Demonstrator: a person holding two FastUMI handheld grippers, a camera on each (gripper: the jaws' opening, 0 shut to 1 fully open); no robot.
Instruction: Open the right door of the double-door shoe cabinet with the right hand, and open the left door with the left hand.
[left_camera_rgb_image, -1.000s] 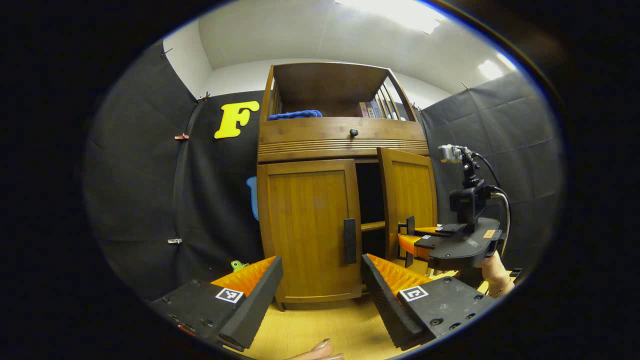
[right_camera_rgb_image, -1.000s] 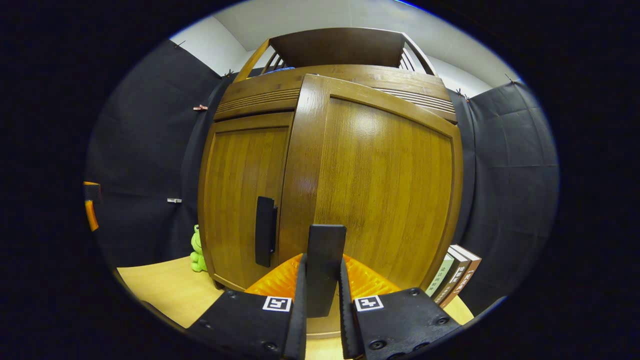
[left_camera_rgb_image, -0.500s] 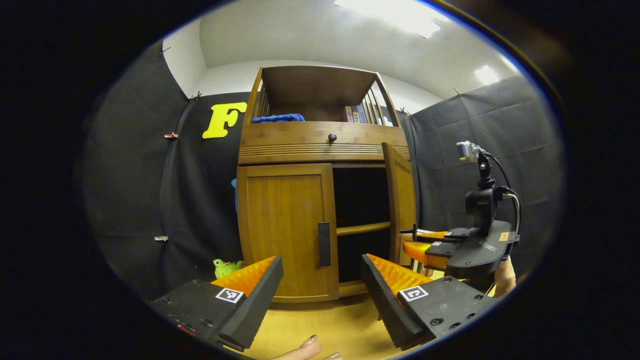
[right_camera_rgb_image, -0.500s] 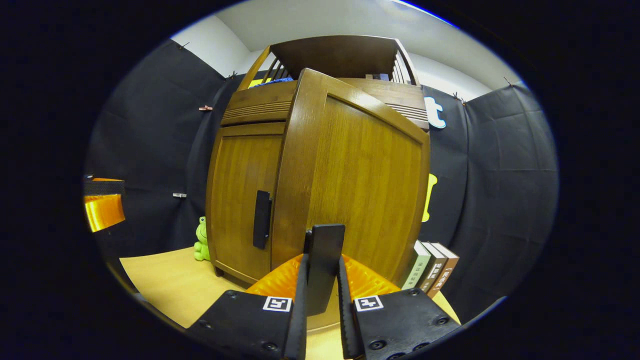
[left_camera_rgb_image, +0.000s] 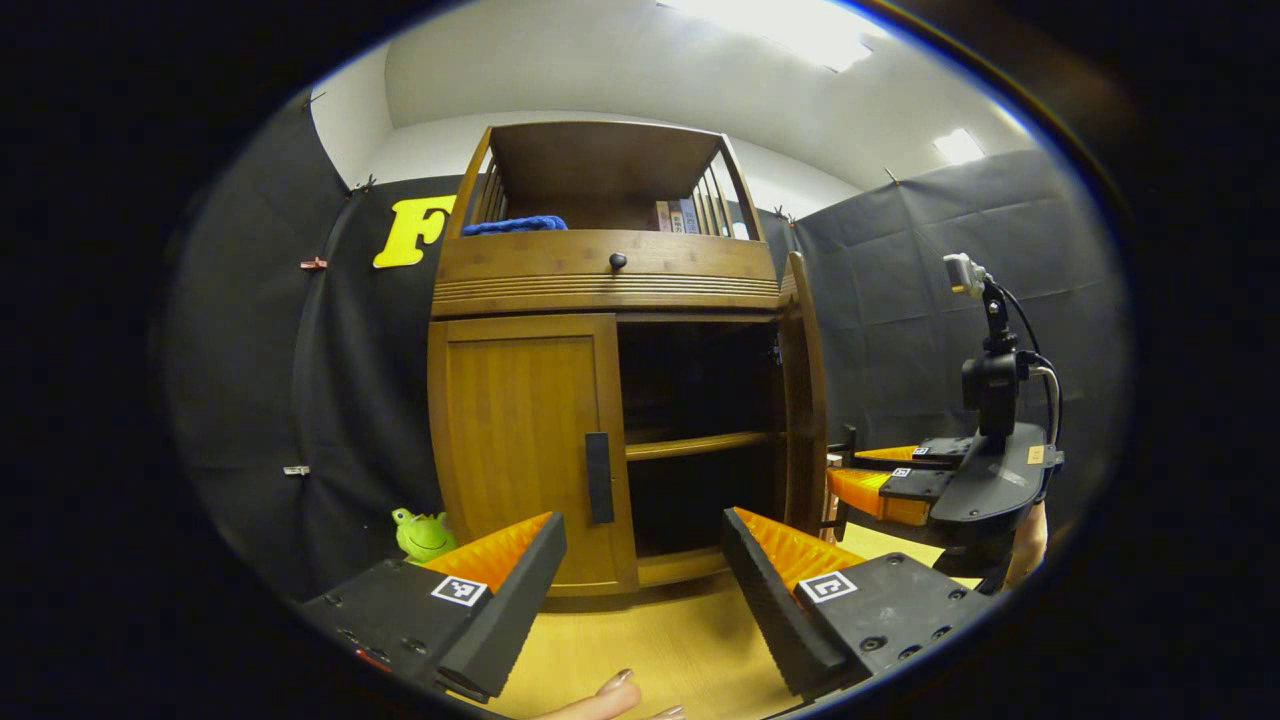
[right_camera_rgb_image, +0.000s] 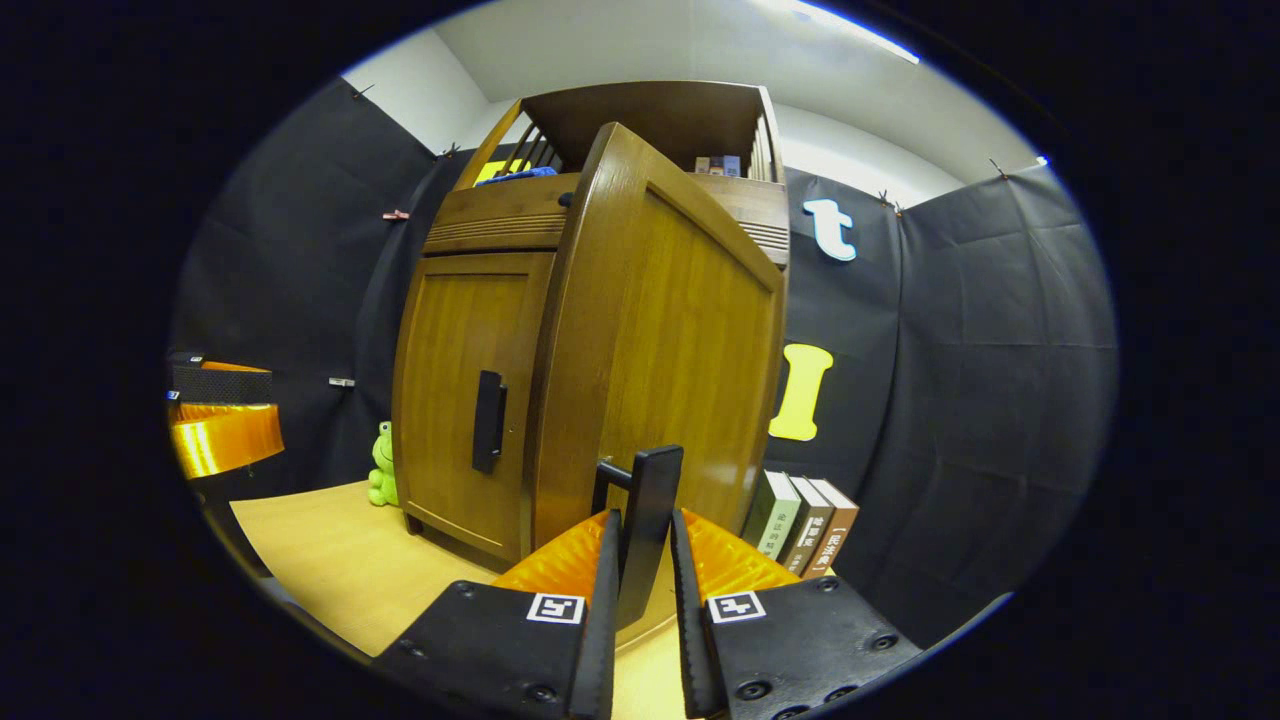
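My right gripper (right_camera_rgb_image: 640, 610) is clenching the right door's handle (right_camera_rgb_image: 648, 520), the door (right_camera_rgb_image: 660, 350) standing wide ahead. My left gripper (left_camera_rgb_image: 640, 590) is gaping, touching nothing, with the shut left door (left_camera_rgb_image: 520, 450) ahead.

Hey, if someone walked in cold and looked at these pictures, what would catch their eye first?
The wooden shoe cabinet in the middle, its right door swung wide while the left door is closed. The right gripper has its jaws clamped on the right door's handle, and the left gripper hangs open in front of the cabinet. A green frog toy sits at the cabinet's left foot.
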